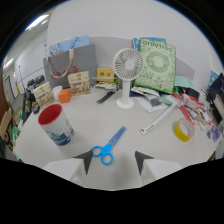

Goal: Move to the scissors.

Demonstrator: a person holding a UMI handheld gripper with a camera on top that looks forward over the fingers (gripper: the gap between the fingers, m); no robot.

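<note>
Gripper open wide, fingertips dark and pointed, well apart, nothing held. Scissors lie flat on the white table, blue handles nearest the fingers, sitting between the two tips and just ahead of them, closer to the left finger; blades run away diagonally toward the right and the far side. Handle loops not touched by either finger (small gap on each side, as far as visible). Cup stands upright left of the scissors, red inside, blue print on the wall, apart from them. Fan, white, stands upright beyond the scissors near the middle of the table. Tape roll, yellow, lies flat to the right, well apart from the scissors. White tube lies slanted between fan and tape. Green box leans upright behind the fan on its right. Grey bag with red-white handles stands beyond the cup. Small cards and an orange block sit in front of the bag. Clutter of pens and tools at far right, too small to tell apart.
</note>
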